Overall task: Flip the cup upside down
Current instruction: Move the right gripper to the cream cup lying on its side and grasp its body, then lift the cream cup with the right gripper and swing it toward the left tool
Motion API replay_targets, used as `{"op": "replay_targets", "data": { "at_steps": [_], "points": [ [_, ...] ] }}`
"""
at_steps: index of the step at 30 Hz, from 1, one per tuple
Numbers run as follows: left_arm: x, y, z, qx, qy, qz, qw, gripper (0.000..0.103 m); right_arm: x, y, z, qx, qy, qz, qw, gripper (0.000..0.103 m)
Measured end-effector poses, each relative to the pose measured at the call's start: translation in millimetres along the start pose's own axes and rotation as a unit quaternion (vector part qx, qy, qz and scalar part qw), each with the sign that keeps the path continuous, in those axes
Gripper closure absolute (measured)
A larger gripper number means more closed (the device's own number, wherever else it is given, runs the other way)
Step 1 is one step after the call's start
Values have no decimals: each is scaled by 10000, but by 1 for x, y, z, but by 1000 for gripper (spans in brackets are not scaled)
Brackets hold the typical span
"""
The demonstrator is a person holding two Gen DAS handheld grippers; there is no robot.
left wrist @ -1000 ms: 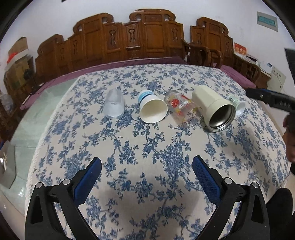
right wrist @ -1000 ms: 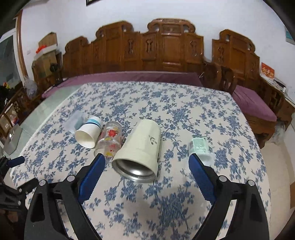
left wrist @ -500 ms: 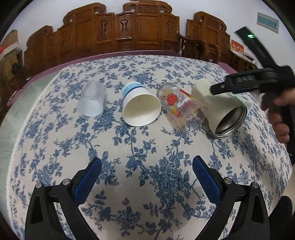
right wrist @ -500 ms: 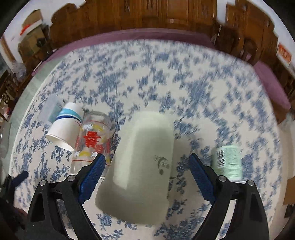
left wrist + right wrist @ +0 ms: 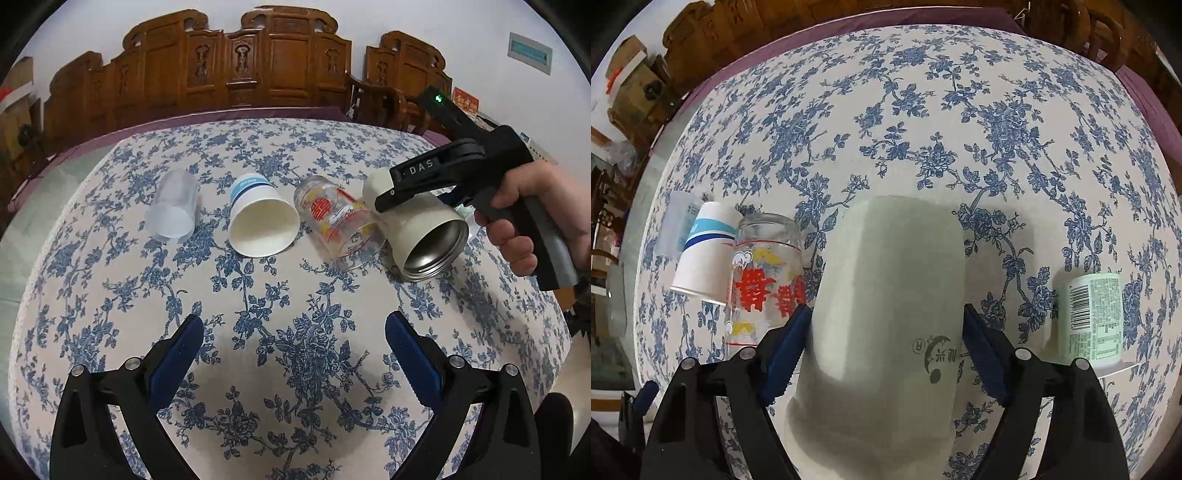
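A cream steel-lined cup point(image 5: 417, 225) lies on its side on the flowered tablecloth, mouth toward me; it fills the middle of the right wrist view point(image 5: 886, 314). My right gripper point(image 5: 882, 339) straddles it from above, blue pads point(image 5: 786, 343) at both its sides, jaws still wide. It shows from outside in the left wrist view point(image 5: 384, 201). My left gripper point(image 5: 293, 354) is open and empty above the near table.
A frosted plastic cup point(image 5: 171, 210), a white paper cup point(image 5: 258, 221) and a printed glass point(image 5: 340, 221) lie on their sides left of the cream cup. A green-labelled cup point(image 5: 1093, 317) lies to its right. Carved wooden chairs point(image 5: 258, 66) stand behind the table.
My right gripper has dropped down over the cream cup, whose sides now sit between the pads. My left gripper has moved a little closer to the row of cups.
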State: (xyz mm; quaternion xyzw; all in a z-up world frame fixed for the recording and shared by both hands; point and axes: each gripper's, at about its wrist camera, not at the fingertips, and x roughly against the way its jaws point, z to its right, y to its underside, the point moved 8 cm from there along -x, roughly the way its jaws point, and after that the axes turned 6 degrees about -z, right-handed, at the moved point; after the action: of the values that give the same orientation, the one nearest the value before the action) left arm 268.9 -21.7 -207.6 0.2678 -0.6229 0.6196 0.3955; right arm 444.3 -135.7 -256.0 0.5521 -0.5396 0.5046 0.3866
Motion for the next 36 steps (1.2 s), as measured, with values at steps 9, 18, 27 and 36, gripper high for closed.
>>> {"op": "replay_targets", "data": {
  "at_steps": [9,18,27,36],
  "points": [
    [29,14,-3,58,-4,75,10000,8,21,41,3,197,-74,188,9996,23],
    [53,30,-13,97,-132,132,9998,8,46,100,-33,618,-481,337,9964,25],
    [85,51,-42,394,-258,235,9986,8,55,142,-102,1253,-931,132,9877,25],
    [99,60,-80,698,-462,211,9963,8,20,153,-149,1452,-1015,-359,9835,25]
  ]
}}
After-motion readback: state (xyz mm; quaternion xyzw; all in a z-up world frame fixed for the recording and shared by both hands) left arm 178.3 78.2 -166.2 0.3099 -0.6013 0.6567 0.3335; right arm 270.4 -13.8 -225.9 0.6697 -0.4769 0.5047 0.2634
